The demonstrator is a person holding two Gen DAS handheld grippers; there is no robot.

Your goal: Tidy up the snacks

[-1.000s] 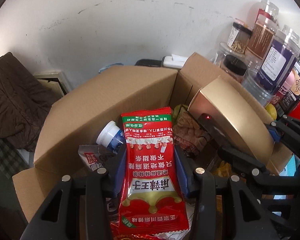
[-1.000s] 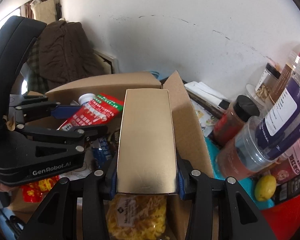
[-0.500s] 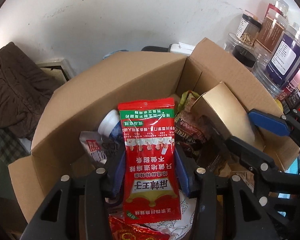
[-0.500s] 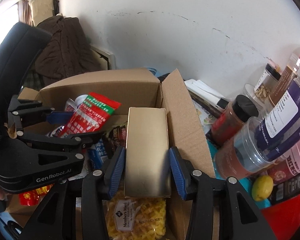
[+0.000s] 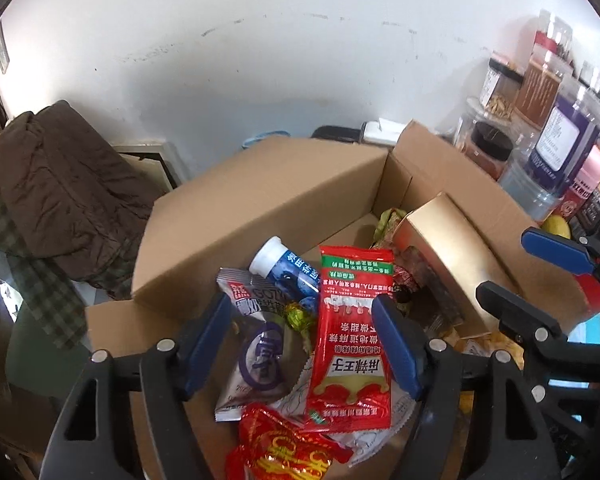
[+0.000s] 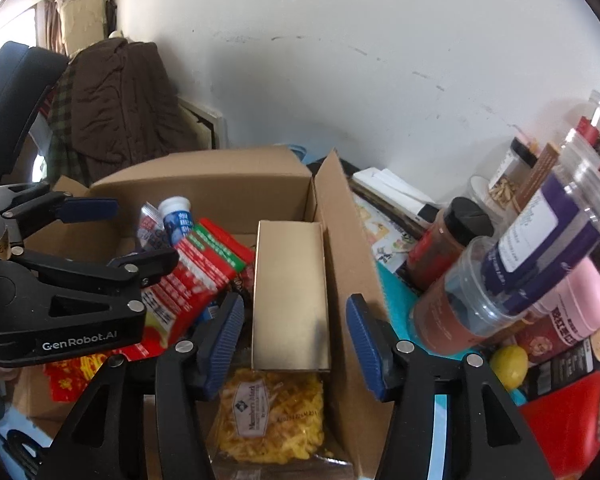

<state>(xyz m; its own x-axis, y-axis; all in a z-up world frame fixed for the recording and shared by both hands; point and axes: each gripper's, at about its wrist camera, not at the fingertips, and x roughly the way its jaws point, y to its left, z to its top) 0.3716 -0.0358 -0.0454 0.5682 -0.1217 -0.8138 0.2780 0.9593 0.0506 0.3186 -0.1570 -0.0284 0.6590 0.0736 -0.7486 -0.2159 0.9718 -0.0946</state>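
Gold carton (image 6: pixel 290 296) lies in the cardboard box (image 6: pixel 236 184) against its right wall, long axis running straight away from the right gripper (image 6: pixel 296 340), whose fingers have just been opening and now stand spread either side w/o touching it. Left gripper (image 5: pixel 300 340) is likewise just opened, fingers spread; red sachet (image 5: pixel 354 344) lies lengthwise btwn them on the snack pile, nearer the right finger. Right view alone shows the yellow snack bag (image 6: pixel 270 416) under the carton's near end; left view shows the grey pouch (image 5: pixel 256 344) and blue tube (image 5: pixel 286 270) clearly.
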